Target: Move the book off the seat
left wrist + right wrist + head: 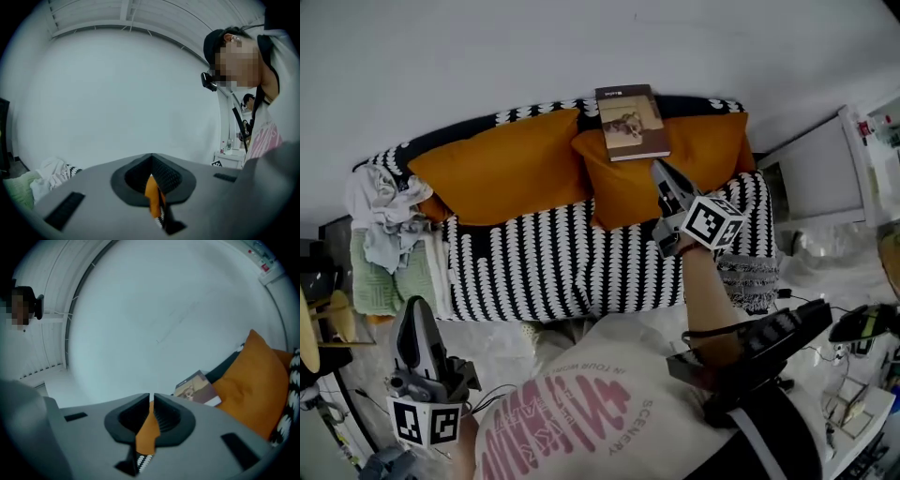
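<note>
Nearest, at the lower left, the left gripper (417, 309) is held beside the person's shirt (581, 422), its jaws clenched on nothing; beyond it the sofa (553, 262) is seen, with a heap of clothes (384, 211) on its left end; the right gripper (659, 167) is held over the right cushion (712, 150), jaws pressed together and empty, just short of the book (630, 122); the book is propped on that cushion's upper edge, against the sofa's back.

On shirt (546, 389): "SCENERY"; other txt illegible.
</note>
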The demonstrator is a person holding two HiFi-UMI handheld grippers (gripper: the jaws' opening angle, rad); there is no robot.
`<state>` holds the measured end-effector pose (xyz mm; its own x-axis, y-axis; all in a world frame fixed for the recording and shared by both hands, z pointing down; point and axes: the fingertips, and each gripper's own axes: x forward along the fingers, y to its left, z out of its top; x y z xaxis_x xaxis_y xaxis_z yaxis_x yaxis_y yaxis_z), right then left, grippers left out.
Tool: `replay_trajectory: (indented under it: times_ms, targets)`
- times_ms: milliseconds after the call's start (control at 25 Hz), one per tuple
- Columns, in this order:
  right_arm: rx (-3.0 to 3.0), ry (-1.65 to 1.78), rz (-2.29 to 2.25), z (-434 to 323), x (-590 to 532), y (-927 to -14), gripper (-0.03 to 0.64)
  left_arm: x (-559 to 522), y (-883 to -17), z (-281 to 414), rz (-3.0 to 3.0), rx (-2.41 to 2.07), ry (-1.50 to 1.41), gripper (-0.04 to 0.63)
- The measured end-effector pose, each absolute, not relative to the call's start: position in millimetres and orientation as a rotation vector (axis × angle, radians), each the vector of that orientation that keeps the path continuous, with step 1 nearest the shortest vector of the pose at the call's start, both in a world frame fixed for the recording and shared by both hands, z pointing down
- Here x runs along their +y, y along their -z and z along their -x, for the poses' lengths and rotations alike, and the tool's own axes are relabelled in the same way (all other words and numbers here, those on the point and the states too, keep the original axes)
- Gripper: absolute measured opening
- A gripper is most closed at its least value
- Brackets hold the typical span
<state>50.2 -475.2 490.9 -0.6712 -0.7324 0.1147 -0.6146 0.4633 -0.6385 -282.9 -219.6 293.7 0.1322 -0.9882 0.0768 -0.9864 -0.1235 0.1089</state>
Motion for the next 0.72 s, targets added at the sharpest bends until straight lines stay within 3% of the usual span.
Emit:
replay_trajectory:
  times_ms: [160,320,440,600,720]
  targets:
    - [2.473,1.119,1.267,-53.9,-494.2,-540.1,0.027,-218.1,-289.8,279.8,-2.28,-2.002,-0.018,0.008]
    - [2.405,1.288,1.221,-44.5,-503.9,-568.7,0.136,-218.1,-290.5,282.1,-2.259,-2.011,-0.023,0.007]
    - [2.322,1.379,1.229,-42.2,-508.1,-584.5,0.148,-219.1,-291.2,285.4,-2.254,-2.02,-0.026,0.006]
    - [2.142,1.505,1.244,-44.5,-516.9,-601.5,0.239,-222.8,-292.9,288.8,-2.248,-2.016,-0.027,0.008]
    - [1.979,1.595,1.218,-46.2,-525.8,-610.5,0.255,-224.2,-292.6,291.5,-2.229,-2.023,-0.028,0.008]
